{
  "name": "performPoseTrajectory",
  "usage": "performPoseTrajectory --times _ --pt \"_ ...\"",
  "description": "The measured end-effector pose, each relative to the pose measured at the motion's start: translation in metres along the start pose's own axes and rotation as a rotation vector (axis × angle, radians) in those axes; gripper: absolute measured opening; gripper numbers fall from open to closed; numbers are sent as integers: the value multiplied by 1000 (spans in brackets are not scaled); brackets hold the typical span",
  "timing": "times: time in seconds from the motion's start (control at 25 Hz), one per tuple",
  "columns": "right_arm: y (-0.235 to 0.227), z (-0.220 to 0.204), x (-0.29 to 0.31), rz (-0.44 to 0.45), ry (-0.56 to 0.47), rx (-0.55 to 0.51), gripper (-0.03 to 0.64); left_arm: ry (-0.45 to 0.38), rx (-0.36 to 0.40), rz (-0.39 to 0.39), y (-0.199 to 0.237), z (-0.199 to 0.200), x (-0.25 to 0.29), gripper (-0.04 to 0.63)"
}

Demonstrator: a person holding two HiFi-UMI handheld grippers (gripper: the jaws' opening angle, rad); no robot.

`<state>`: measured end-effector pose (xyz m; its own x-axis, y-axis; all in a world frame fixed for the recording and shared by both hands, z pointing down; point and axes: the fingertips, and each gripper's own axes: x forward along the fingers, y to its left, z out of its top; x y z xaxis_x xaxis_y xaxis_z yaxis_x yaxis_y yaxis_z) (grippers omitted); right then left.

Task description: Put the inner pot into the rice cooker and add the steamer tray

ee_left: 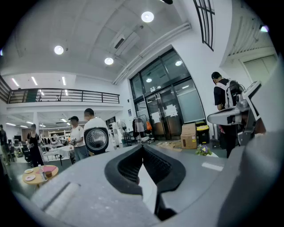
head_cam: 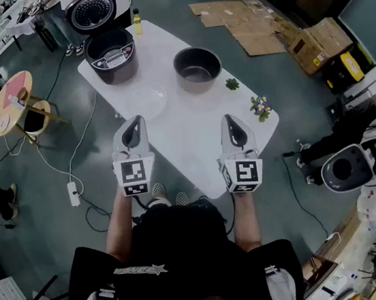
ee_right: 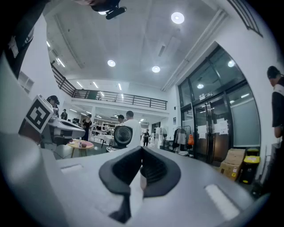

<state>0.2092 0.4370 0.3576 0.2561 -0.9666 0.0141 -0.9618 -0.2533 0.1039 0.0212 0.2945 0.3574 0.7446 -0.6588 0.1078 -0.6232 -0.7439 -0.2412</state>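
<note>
The black rice cooker (head_cam: 110, 55) stands open at the far left of the white table (head_cam: 194, 145), its round lid (head_cam: 91, 11) tipped back. The dark grey inner pot (head_cam: 198, 68) sits on the table to the cooker's right. A clear steamer tray (head_cam: 147, 103) lies in front of the cooker, faint against the tabletop. My left gripper (head_cam: 135, 124) hovers over the near left of the table, shut and holding nothing. My right gripper (head_cam: 230, 123) hovers over the near right, also shut and holding nothing. In the left gripper view (ee_left: 142, 150) and the right gripper view (ee_right: 142, 153) the pads meet, and the cooker lid (ee_left: 96, 139) shows far ahead.
A yellow bottle (head_cam: 137, 21) stands behind the cooker. A green sprig (head_cam: 232, 84) and a small flower bunch (head_cam: 261, 107) lie near the table's right edge. A round pink-topped side table (head_cam: 11, 100) stands left, cardboard boxes (head_cam: 318, 43) right, and a power strip (head_cam: 73, 193) lies on the floor.
</note>
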Motion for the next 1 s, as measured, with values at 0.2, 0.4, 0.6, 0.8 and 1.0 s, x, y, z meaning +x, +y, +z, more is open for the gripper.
performPoseTrajectory --times 0.2,0.4,0.6,0.8,1.0 --pt "0 3 -1 -12 -11 12 5 -17 -8 -10 -2 9 -6 11" --pt "2 2 5 -22 -5 25 5 -15 -17 -12 3 8 -7 11" --pt "8 -3 18 -37 16 24 5 -16 -34 -18 15 5 2 11" --pt "20 -12 42 -51 42 25 5 -2 -39 -46 34 -8 24 11" --pt "34 -10 79 -102 53 21 5 -2 -52 -81 70 -15 53 11"
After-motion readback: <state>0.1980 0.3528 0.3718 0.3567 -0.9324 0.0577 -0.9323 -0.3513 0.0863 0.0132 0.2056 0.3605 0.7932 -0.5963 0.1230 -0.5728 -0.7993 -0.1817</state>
